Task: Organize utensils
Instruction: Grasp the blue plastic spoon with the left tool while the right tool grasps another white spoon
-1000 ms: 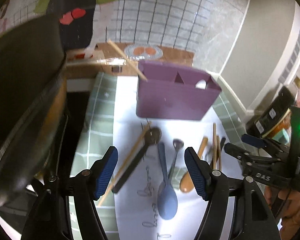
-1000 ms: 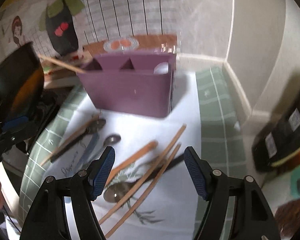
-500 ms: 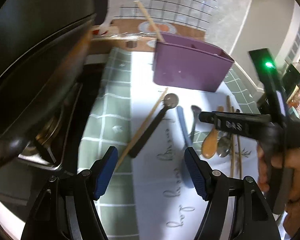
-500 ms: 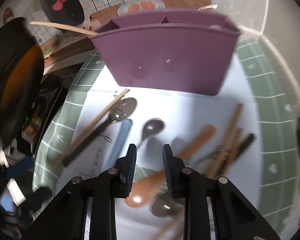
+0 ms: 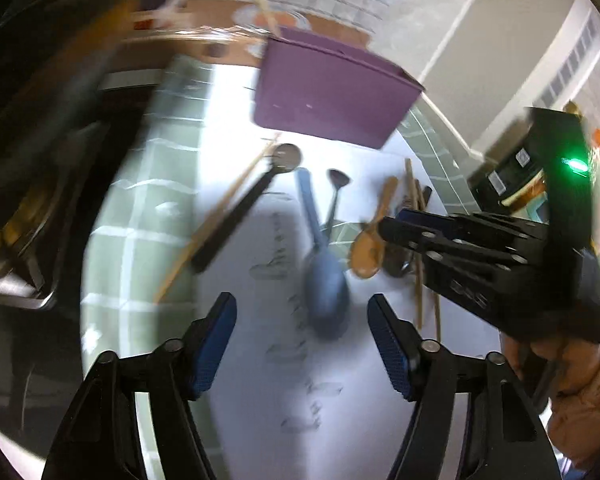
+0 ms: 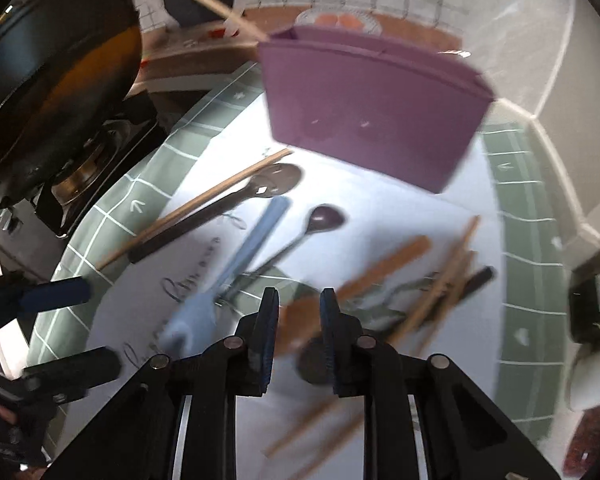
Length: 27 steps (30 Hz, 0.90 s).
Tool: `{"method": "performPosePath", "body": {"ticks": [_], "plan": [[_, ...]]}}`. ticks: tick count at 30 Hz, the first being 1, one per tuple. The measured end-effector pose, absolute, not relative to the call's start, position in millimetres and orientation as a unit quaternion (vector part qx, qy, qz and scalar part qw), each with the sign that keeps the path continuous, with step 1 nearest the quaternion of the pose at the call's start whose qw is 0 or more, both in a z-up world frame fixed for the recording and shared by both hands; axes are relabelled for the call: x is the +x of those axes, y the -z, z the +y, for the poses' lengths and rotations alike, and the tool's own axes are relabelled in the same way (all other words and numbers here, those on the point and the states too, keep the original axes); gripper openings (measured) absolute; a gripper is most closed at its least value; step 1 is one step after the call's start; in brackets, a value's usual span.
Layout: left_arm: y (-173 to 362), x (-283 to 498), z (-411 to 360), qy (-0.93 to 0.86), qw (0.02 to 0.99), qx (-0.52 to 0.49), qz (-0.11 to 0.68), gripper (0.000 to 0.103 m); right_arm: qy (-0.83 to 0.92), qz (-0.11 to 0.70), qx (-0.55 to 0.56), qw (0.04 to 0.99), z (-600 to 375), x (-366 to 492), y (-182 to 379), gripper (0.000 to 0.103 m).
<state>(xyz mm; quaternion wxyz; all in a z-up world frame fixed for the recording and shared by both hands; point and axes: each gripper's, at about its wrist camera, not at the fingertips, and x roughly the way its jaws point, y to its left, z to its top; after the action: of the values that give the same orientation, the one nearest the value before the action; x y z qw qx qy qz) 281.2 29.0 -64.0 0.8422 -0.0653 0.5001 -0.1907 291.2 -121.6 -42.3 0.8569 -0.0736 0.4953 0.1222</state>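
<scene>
A purple caddy (image 5: 328,96) (image 6: 372,104) stands at the back of the white sheet, a chopstick (image 6: 216,8) leaning out of it. Loose on the sheet lie a blue spoon (image 5: 324,280) (image 6: 236,256), a wooden spoon (image 5: 368,248) (image 6: 384,268), a small metal spoon (image 6: 324,216), a black-handled slotted spoon (image 6: 276,184), one chopstick (image 6: 196,208) and further chopsticks (image 6: 444,284). My left gripper (image 5: 300,308) is closing, its pads wide apart, the blue spoon's bowl just beyond them, untouched. My right gripper (image 6: 299,304) (image 5: 392,224) is closing to a narrow gap over the wooden spoon's bowl; no pad presses on it.
A dark frying pan (image 6: 52,80) sits on a stove at the left. The white sheet lies on a green gridded mat (image 6: 516,240). A wall corner rises behind the caddy. Dark packages (image 6: 596,300) stand at the right edge. A person's hand (image 5: 580,408) holds the right gripper.
Both grippers came lower and nearer the utensils. The right jaws went from wide apart to a narrow gap and shifted left over the wooden spoon. The left jaws narrowed a little.
</scene>
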Motion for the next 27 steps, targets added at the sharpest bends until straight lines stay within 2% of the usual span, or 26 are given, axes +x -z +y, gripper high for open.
{"method": "performPosePath", "body": {"ticks": [3, 8, 9, 12, 13, 16, 27], "plan": [[72, 313, 9, 0.187, 0.825, -0.062, 0.53, 0.044, -0.109, 0.488, -0.072, 0.863, -140, 283, 34, 0.021], [86, 356, -5, 0.163, 0.795, -0.073, 0.579, 0.043, -0.097, 0.484, -0.073, 0.867, -167, 264, 32, 0.026], [89, 363, -9, 0.162, 0.79, -0.074, 0.587, 0.04, -0.096, 0.485, -0.074, 0.866, -169, 261, 34, 0.026], [91, 369, -17, 0.157, 0.788, -0.057, 0.593, 0.027, -0.099, 0.487, -0.069, 0.865, -174, 256, 36, 0.026], [91, 369, -19, 0.165, 0.786, -0.055, 0.594, 0.019, -0.104, 0.488, -0.066, 0.864, -174, 255, 36, 0.026], [88, 362, -18, 0.172, 0.788, -0.054, 0.589, 0.008, -0.128, 0.481, -0.067, 0.865, -166, 253, 33, 0.026], [73, 318, 47, 0.119, 0.81, -0.095, 0.567, 0.008, -0.219, 0.49, -0.049, 0.843, -89, 266, 45, 0.029]]}}
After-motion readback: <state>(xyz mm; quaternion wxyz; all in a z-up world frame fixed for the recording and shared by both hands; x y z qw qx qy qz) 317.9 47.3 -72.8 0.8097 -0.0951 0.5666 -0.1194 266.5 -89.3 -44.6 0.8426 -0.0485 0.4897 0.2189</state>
